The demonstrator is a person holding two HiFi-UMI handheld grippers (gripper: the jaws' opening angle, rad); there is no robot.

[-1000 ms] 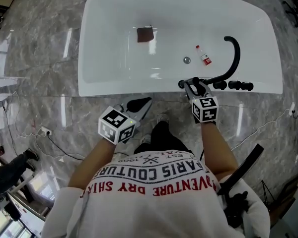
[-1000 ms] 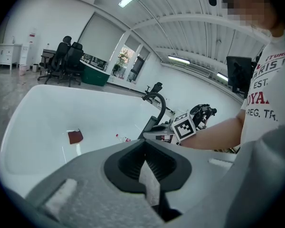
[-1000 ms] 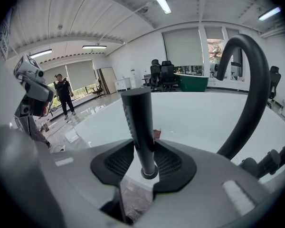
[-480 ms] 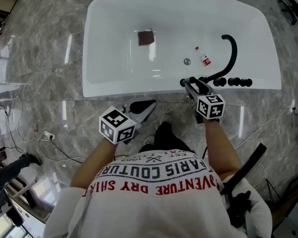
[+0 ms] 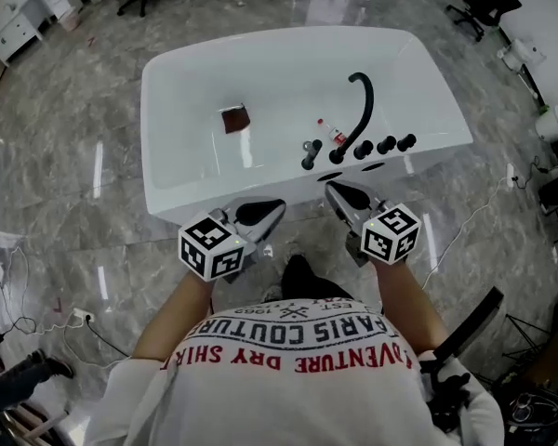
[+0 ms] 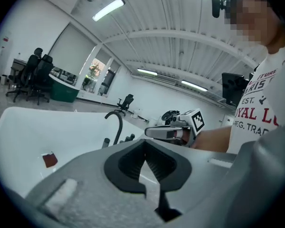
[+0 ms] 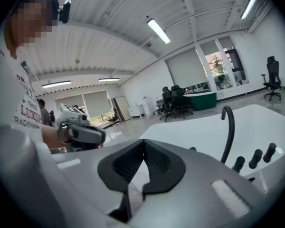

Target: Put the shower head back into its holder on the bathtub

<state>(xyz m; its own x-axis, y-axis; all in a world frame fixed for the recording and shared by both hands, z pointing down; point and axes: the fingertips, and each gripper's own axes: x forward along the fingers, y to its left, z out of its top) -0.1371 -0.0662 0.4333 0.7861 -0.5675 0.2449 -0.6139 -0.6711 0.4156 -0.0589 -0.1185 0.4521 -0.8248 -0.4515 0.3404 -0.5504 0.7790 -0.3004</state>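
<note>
Shower head (image 5: 307,161) looks seated upright in holder on bathtub (image 5: 181,203) rim. Left gripper (image 5: 277,206) jaws shut, right gripper (image 5: 331,190) jaws just closed, both empty. Prob light, rigid, slick. If reseating, grab mid-handle.

Glossy, smooth white bathtub (image 5: 193,193); matt black spout (image 5: 368,110); polished grey marble-look floor (image 5: 65,156), shiny enough to mirror lights.

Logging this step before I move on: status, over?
Left gripper shut, empty; right gripper just closed, empty. Shower head upright at bathtub rim, beside faucet. Nothing in the way.
</note>
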